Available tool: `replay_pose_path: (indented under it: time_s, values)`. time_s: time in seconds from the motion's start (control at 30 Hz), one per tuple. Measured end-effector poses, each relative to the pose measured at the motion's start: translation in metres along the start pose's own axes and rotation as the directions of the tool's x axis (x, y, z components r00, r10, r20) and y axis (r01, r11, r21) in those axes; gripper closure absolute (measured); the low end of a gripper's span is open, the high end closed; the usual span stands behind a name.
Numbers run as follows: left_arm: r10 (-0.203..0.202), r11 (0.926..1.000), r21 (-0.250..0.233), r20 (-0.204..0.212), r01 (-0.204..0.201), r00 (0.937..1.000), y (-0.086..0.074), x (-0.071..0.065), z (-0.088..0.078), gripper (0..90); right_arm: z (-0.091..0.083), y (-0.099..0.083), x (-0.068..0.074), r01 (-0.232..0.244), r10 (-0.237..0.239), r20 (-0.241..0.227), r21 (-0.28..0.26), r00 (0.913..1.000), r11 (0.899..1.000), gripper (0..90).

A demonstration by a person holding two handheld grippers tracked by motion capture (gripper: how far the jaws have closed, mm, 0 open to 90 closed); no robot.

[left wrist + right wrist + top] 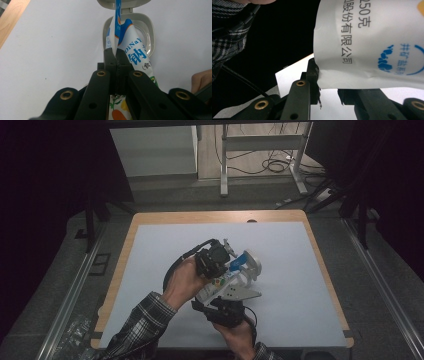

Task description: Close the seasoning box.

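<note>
recording lab, dimly lit.
white-topped wooden table (150,220), black curtains (45,180), loose black floor cables (272,165), grey metal stand legs (224,170).

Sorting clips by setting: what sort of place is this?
Probably a lab recording station: a white-topped wooden table ringed by black curtains, with loose black floor cables beneath a metal-legged bench behind.

The pouch (130,47) I pinch reads "DiNaY" and "钠" in blue; its back (372,42) reads "250克" and "股份有限公司"

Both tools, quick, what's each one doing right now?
Left tool: closed, pinching the top edge of the salt bag.
Right tool: closed on the salt bag's bottom edge, one pad clearly against it.
</note>
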State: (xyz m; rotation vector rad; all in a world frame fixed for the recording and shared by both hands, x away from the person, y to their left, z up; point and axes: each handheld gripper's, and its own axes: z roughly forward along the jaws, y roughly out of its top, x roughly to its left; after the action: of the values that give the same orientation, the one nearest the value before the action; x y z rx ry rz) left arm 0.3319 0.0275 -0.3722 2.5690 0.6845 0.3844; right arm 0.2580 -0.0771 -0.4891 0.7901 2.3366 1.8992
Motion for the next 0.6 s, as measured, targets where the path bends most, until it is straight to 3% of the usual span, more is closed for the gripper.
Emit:
replay_pose_path:
  time_s: [0.6]
  values:
    - [-0.001, 1.0000, 0.003, -0.001, 0.001, 1.0000, -0.0001, -0.0003, 0.0003, 90.0, -0.0015, 0.0013, 0.0006, 0.005, -0.005, 0.000, -0.008, 1.0000, 1.000, 72.8]
